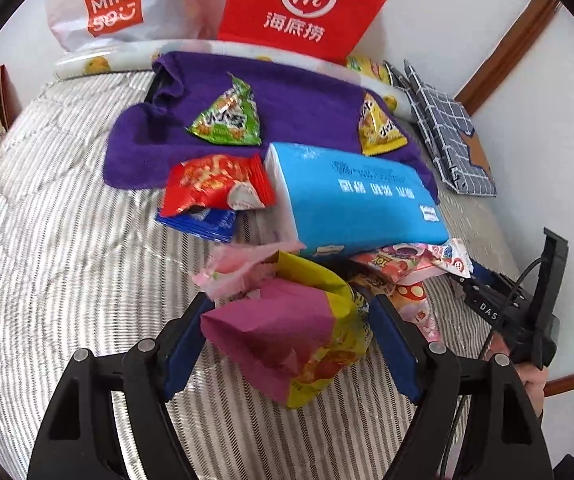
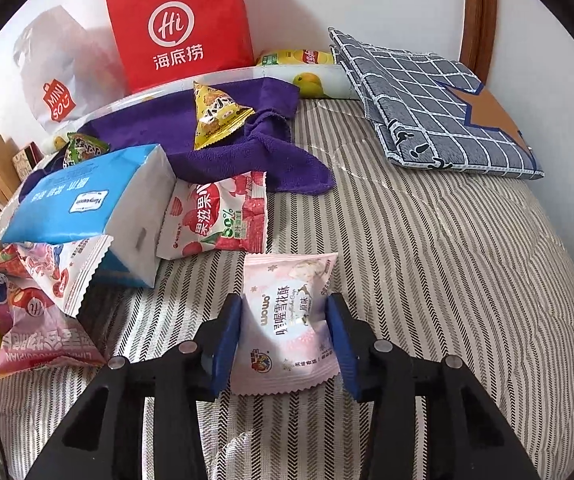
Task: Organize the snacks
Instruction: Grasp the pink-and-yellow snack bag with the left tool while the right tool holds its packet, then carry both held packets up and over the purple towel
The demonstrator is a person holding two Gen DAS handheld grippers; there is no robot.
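Note:
In the left wrist view my left gripper (image 1: pixel 291 300) is shut on a magenta and yellow snack bag (image 1: pixel 271 340), which hangs tilted just above the striped bed cover (image 1: pixel 67 260). Behind it lie a pink packet (image 1: pixel 243 268) and other snacks beside a blue tissue pack (image 1: pixel 351 200). My right gripper (image 2: pixel 285 300) stands open around a pale pink snack packet (image 2: pixel 287 320) that lies flat on the bed, the blue pads (image 2: pixel 227 340) close at its two sides. A red-and-white fruit packet (image 2: pixel 215 216) rests just beyond it.
A purple towel (image 1: pixel 295 92) carries a green triangular snack (image 1: pixel 227 120) and a yellow one (image 1: pixel 379 128). A red paper bag (image 1: pixel 307 4) and a white shopping bag (image 1: pixel 111 8) stand at the wall. A folded checked cloth (image 2: pixel 439 104) lies far right. Several snacks (image 2: pixel 39 300) are heaped at left.

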